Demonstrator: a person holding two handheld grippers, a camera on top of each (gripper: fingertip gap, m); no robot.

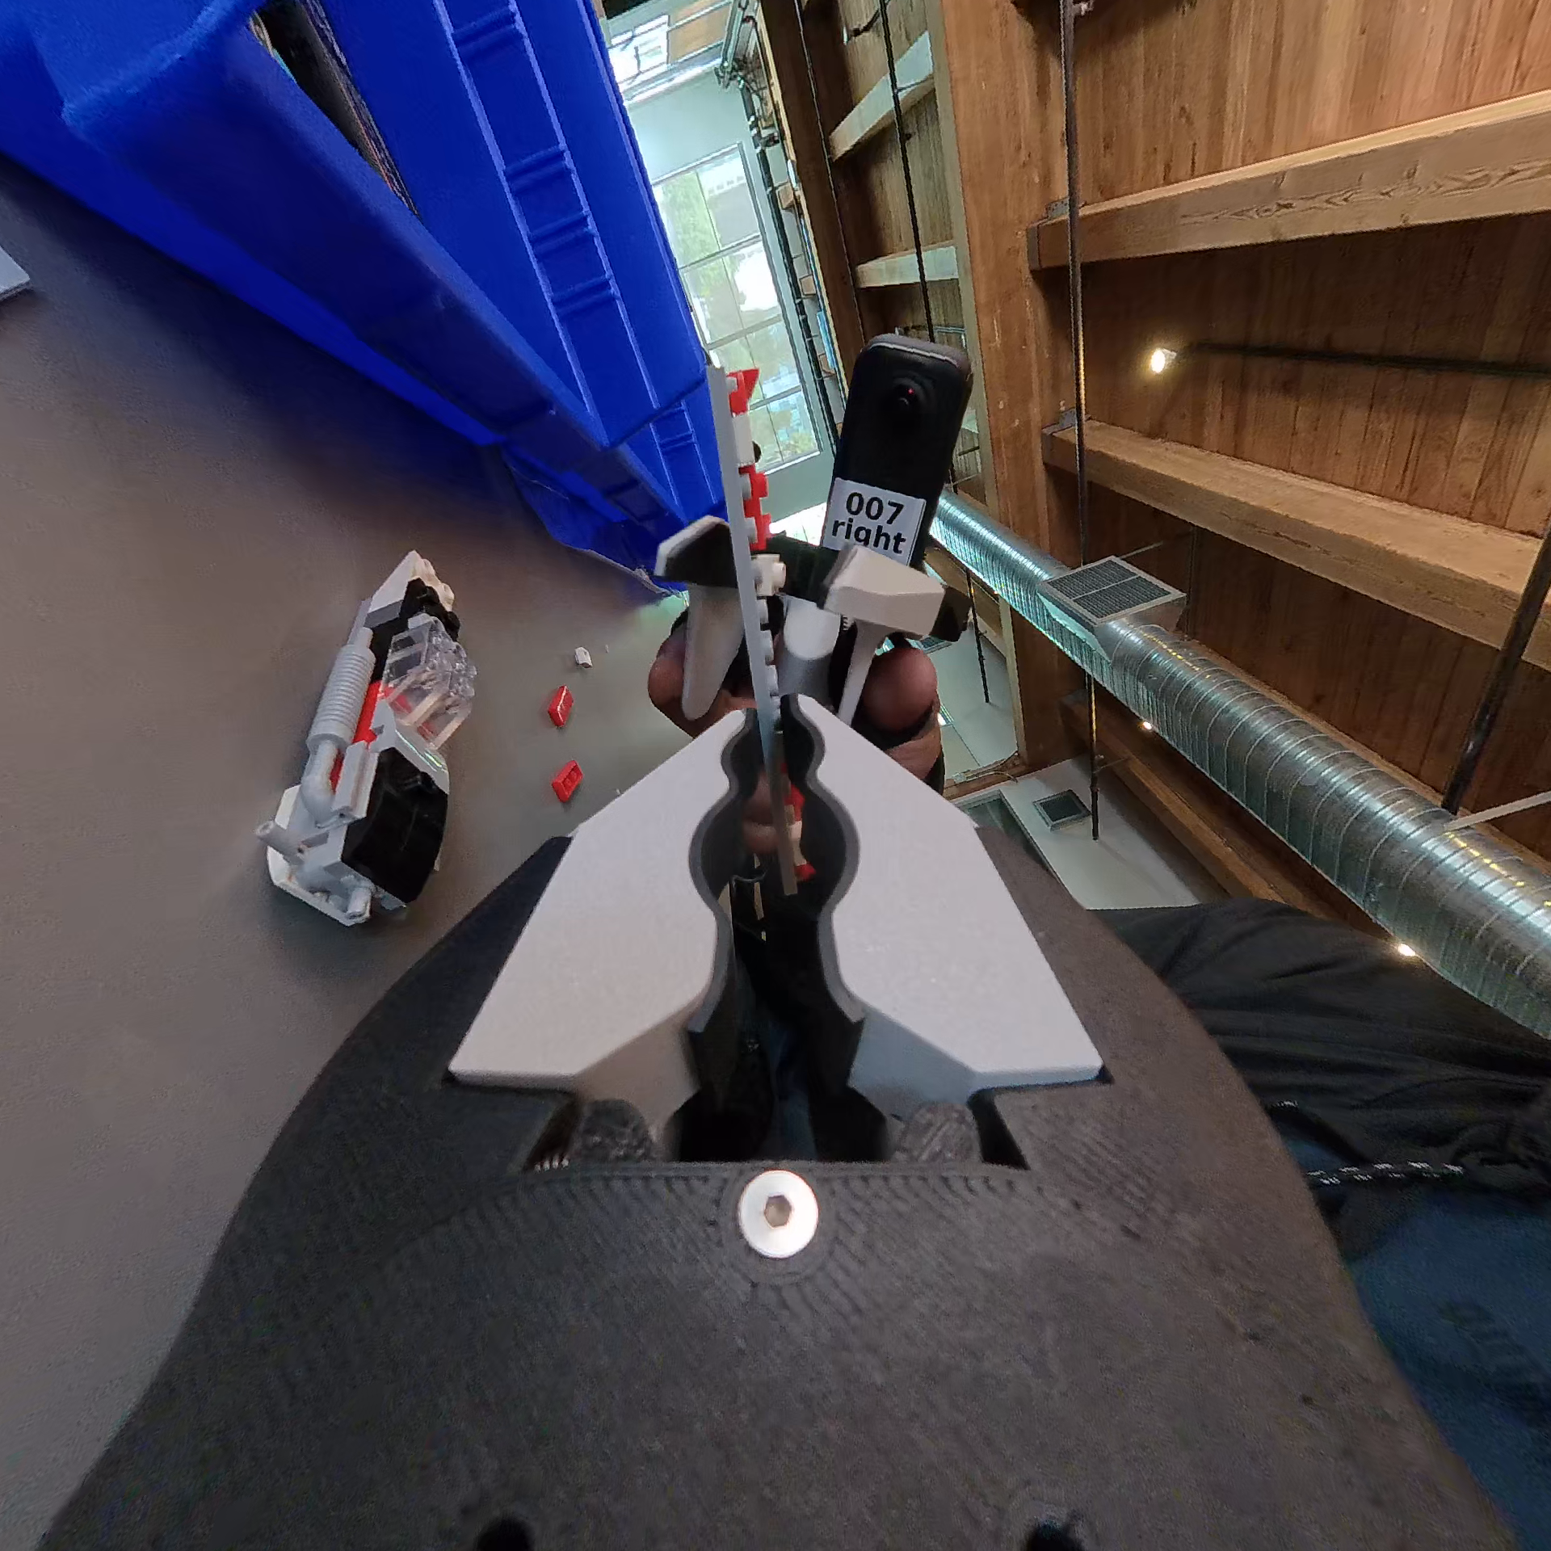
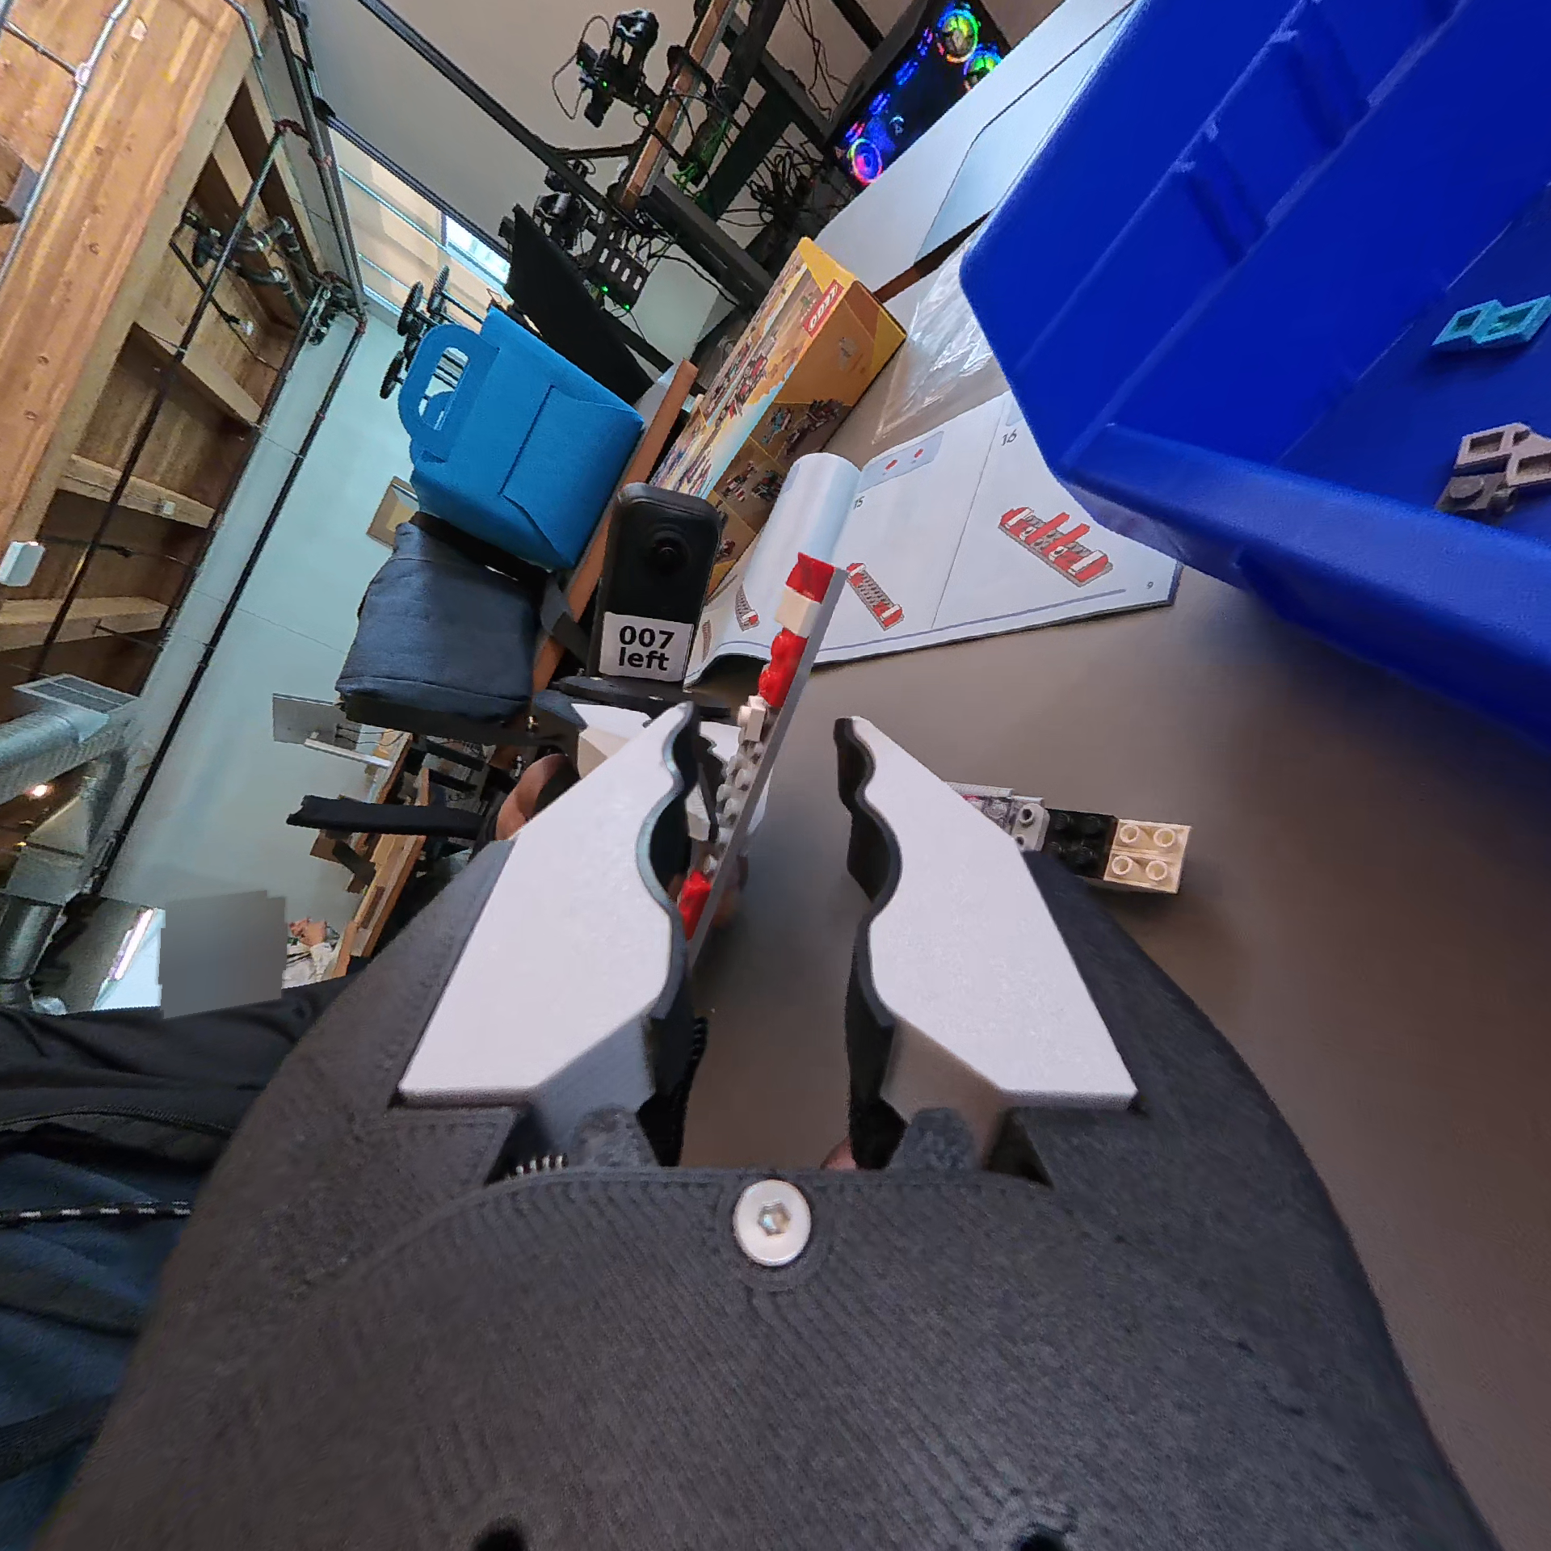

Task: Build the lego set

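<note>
My left gripper (image 1: 774,722) is shut on the near end of a long grey plate (image 1: 738,503) that carries red and white bricks along one side. It holds the plate on edge above the table. My right gripper (image 2: 765,720) is open, and its jaws straddle the same plate (image 2: 785,713) from the opposite end, with the plate close to the left finger (image 2: 587,881). The right gripper also shows facing me in the left wrist view (image 1: 751,671). A partly built grey, black and white model (image 1: 369,738) lies on the table to the left.
Two small red tiles (image 1: 561,705) and a tiny white piece (image 1: 583,657) lie near the model. Blue bins (image 1: 420,210) line the table's far side; one (image 2: 1259,336) holds loose pieces. An open instruction booklet (image 2: 965,545) and a set box (image 2: 780,378) lie beyond. My left and right fingertips are right by each other.
</note>
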